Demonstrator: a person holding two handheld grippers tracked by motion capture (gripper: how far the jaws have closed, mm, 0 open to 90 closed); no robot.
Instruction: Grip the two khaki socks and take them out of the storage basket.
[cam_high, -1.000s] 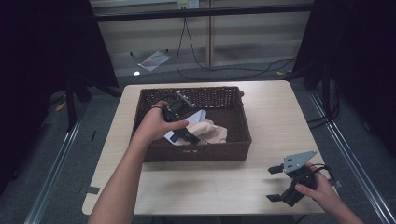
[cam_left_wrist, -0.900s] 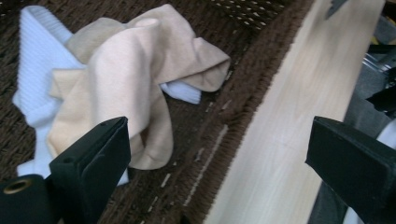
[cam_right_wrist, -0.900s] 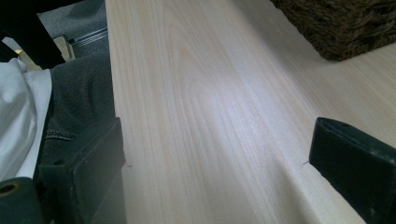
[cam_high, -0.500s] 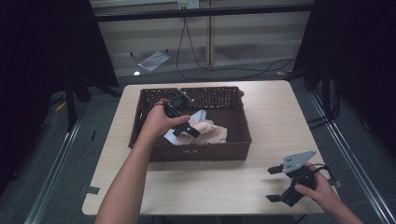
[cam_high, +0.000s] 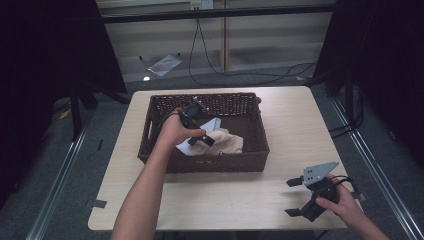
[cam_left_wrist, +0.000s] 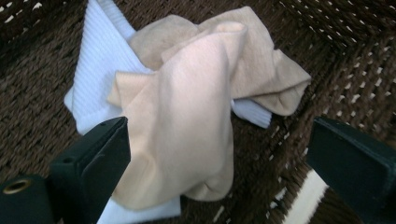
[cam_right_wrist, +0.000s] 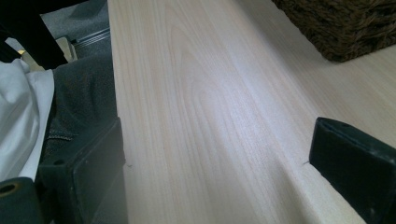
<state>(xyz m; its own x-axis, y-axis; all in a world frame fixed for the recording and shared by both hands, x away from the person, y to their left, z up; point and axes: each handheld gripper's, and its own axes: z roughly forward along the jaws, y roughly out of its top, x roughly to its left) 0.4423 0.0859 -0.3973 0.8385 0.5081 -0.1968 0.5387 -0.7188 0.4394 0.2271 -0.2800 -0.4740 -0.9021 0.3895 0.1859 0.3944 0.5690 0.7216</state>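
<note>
I have brought the left gripper (cam_high: 200, 141) lower inside the basket (cam_high: 255, 150) — jaws spread around the beige cloth (cam_left_wrist: 187, 126), grasp imminent; right gripper (cam_high: 304, 196) idles open beside the basket.

We see a beige sock (cam_left_wrist: 187, 126) lying crumpled and folded over itself in the basket (cam_high: 250, 150), towards its front. It rests partly on a white ribbed sock (cam_left_wrist: 100, 70), which lies flat beneath it and sticks out to both sides.
</note>
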